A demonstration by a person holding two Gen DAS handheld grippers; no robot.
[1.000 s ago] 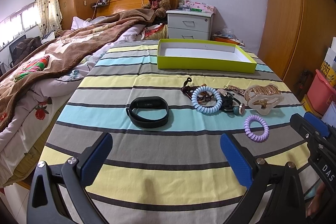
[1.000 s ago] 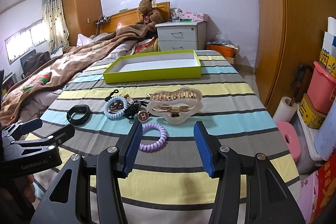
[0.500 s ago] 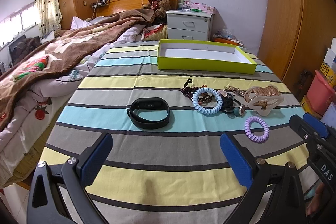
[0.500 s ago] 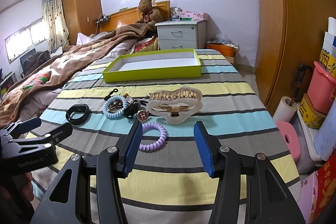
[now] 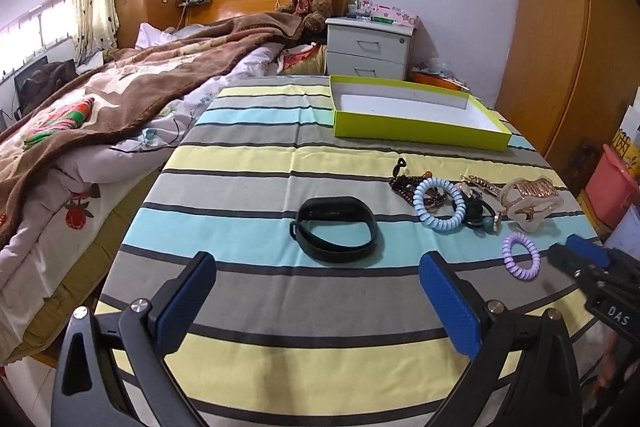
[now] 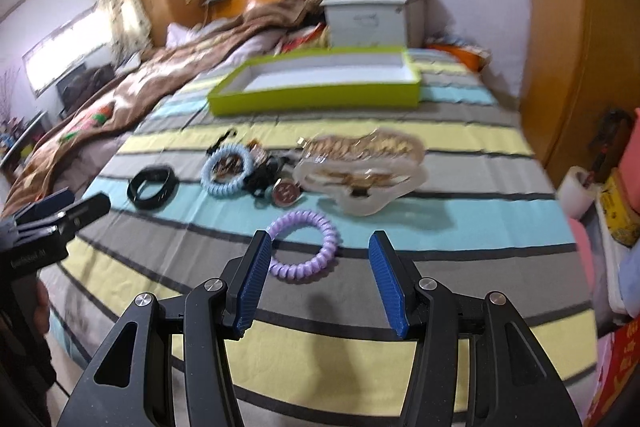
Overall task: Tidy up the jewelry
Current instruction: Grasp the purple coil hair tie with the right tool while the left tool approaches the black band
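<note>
The right wrist view is smeared by motion, so the far bed and nightstand blur there. The worktop (image 5: 248,307) wears a striped cloth in yellow, grey and turquoise; its near edge is cut off. At the back sits a shallow lime box (image 5: 416,127) with a white inside. Toward the right lies a tangle hard to separate: a clear, gold-banded clip (image 5: 530,197), a pale-blue coil (image 5: 439,205) over dark beads, and black pieces. Left of it lies a smooth black band (image 5: 336,229); nearest, a lilac coil (image 6: 302,251). Left gripper (image 5: 316,301): jaws wide, empty. Right gripper (image 6: 316,279): jaws wide, empty, just short of the lilac coil
</note>
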